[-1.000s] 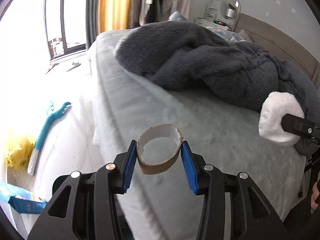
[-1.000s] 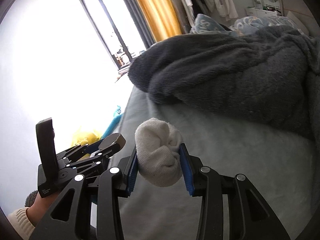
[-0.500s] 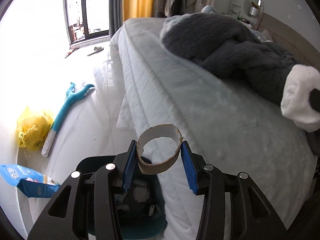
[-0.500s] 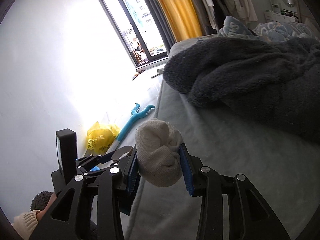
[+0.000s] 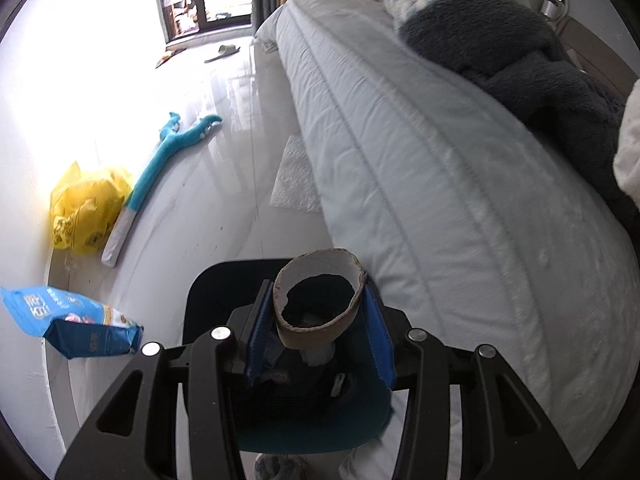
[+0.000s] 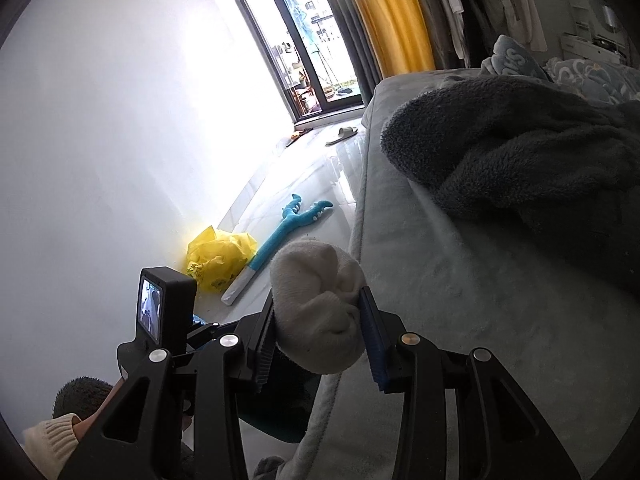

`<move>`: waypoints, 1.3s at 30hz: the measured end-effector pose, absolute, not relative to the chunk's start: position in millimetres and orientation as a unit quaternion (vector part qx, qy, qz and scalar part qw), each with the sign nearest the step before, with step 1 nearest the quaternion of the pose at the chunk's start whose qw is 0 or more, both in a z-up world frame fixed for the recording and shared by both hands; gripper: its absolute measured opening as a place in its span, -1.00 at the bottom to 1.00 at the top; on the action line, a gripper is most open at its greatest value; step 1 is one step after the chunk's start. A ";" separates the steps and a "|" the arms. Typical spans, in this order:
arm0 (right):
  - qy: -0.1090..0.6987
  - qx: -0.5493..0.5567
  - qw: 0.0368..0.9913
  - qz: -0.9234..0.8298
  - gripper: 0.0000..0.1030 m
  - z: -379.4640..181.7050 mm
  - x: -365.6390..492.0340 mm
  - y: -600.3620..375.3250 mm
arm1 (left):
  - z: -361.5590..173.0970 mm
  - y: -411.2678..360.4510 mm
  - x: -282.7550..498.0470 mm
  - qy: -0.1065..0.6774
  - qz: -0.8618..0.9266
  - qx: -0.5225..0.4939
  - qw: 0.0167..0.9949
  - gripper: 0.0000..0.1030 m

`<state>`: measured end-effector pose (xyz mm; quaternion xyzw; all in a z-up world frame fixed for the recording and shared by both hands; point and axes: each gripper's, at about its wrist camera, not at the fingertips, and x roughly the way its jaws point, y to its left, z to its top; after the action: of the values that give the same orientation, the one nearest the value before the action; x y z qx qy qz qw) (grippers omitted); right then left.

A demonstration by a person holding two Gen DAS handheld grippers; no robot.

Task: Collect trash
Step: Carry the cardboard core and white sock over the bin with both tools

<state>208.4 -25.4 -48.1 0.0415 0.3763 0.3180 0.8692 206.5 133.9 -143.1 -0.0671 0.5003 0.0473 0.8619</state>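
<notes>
My left gripper (image 5: 318,332) is shut on a brown cardboard roll core (image 5: 318,312) and holds it right above a dark teal trash bin (image 5: 320,424) that stands on the floor beside the bed. The bin holds some white scraps. My right gripper (image 6: 318,340) is shut on a balled white sock (image 6: 316,312) over the bed's edge, just right of the left gripper, whose camera body (image 6: 164,308) shows in the right wrist view. The sock also shows at the right edge of the left wrist view (image 5: 628,152).
A grey bed (image 5: 440,184) with a dark fleece blanket (image 5: 508,36) fills the right. On the white floor lie a yellow plastic bag (image 5: 86,208), a blue plush toy (image 5: 168,160), a blue packet (image 5: 72,324) and a white sheet (image 5: 296,176). A slipper (image 5: 226,51) lies near the window.
My left gripper swung left and down from over the bed to above the trash bin, still holding the roll. My right gripper followed toward the bed's edge with the sock.
</notes>
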 end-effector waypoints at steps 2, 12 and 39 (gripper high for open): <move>0.376 0.032 0.869 0.322 -0.23 -49.1 207.8 -16.2 | -148.7 145.1 203.3 0.511 0.056 -0.077 0.854 -0.08; 0.385 -0.009 0.855 0.348 -0.23 -62.7 207.7 30.6 | -178.8 192.8 187.9 0.560 0.068 -0.118 0.817 -0.08; 0.493 -0.116 0.785 0.357 -0.23 -176.3 224.5 141.6 | -208.9 258.6 150.5 0.577 0.034 -0.160 0.800 0.41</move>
<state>224.5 141.6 -176.3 -0.1157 0.4926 0.3572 0.7851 150.5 258.6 -208.9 -0.1600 0.5773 0.0343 0.8000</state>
